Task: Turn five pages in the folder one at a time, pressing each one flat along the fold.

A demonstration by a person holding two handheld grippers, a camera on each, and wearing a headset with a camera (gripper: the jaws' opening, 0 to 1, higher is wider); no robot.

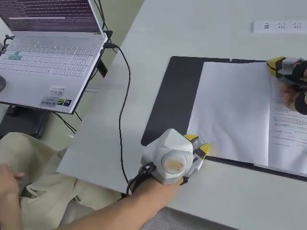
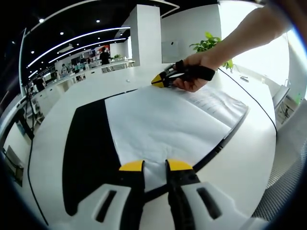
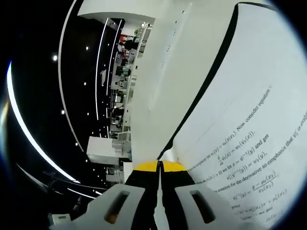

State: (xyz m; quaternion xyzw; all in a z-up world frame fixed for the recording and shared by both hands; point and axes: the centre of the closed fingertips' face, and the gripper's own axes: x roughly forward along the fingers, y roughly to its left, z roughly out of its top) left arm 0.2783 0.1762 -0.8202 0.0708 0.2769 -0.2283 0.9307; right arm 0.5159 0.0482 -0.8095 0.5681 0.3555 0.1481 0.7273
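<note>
The left gripper (image 2: 155,166) holds its yellow-tipped jaws a narrow gap apart, with nothing between them. The tips sit at the near edge of a blank white page (image 2: 163,124). In the head view this gripper (image 1: 199,147) sits at the page's lower left corner, beside the folder's bottom edge.

The right gripper (image 3: 159,166) has its jaws pressed together at the top edge of the printed page (image 3: 249,120). Whether paper is caught between them cannot be told. In the left gripper view a hand (image 2: 192,79) holds it at the far side of the sheets.

The black folder (image 1: 168,100) lies open on the white table (image 1: 192,28), its bare inner cover left of the blank page. A laptop (image 1: 48,62) stands at the far left, a black cable (image 1: 125,96) trails from it, and a power strip (image 1: 278,26) lies beyond the folder.
</note>
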